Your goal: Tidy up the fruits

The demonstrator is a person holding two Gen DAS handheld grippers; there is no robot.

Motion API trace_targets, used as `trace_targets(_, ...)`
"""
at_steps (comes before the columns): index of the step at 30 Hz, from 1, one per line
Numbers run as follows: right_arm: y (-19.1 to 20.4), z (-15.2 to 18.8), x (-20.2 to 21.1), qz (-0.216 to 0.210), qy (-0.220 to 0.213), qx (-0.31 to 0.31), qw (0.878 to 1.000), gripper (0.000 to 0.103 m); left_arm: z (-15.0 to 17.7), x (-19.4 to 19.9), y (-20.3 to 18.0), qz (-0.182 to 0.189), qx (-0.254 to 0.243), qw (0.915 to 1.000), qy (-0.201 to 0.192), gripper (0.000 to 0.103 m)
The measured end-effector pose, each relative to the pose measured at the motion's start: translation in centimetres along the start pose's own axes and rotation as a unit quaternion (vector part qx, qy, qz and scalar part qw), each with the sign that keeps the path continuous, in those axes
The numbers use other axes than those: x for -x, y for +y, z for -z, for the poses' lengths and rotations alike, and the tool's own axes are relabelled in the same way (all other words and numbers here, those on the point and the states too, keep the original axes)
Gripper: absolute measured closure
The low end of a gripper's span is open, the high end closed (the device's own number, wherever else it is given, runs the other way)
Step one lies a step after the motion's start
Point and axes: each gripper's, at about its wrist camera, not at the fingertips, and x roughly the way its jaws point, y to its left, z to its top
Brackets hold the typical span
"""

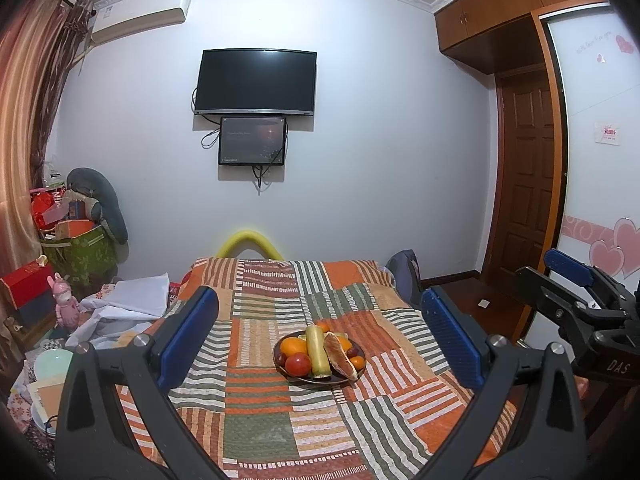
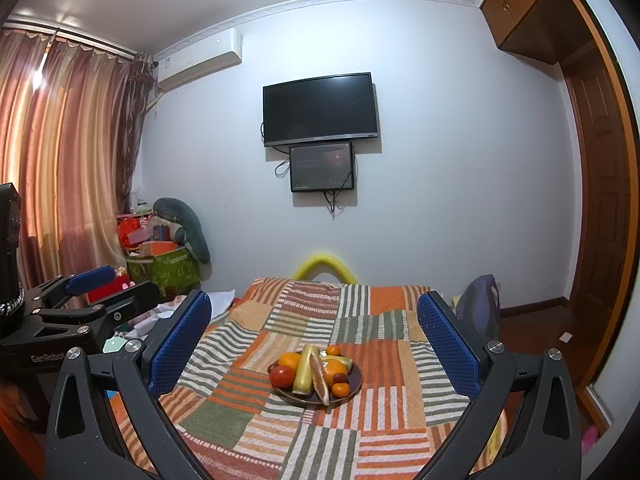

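**Blue-padded jaws wide apart over a plate of fruit on the bed**

Blue textured pads line both fingers of the left hand-held gripper (image 1: 318,332), which stand wide apart with nothing between them but air; the same holds for the right hand-held gripper (image 2: 314,338), its fingers spread just as far and empty. Each one shows at the edge of the other's view, side by side above the near end of the bed.

Under them lies a patchwork quilt (image 1: 256,432) of orange, green and white striped squares, covering the bed. On the quilt, ahead of both grippers and well apart from their pads, sits a dark round plate (image 1: 304,379) piled with fruit. A red apple (image 1: 298,364) rests at its near left edge, an orange (image 1: 293,346) just behind it. A long pale yellow-green fruit (image 1: 318,350) lies down the middle, and a cut wedge of grapefruit (image 1: 340,356) leans against it on the right. Small oranges and dark red berries fill the right side of the plate.

Past the foot of the bed a yellow foam tube (image 1: 250,242) arches up. On the white wall hangs a black television (image 1: 256,82) with a smaller screen (image 1: 252,141) below it. Curtains (image 2: 60,152) hang at left, a wooden door (image 1: 526,168) stands at right.
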Motion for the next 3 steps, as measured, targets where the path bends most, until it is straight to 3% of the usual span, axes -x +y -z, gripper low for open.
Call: trace_targets(3,0.00,-0.04,-0.08,0.000,0.002,0.001,1.000,0.000,0.04,-0.11,0.12,0.001,0.002,1.0000,0.002,0.000)
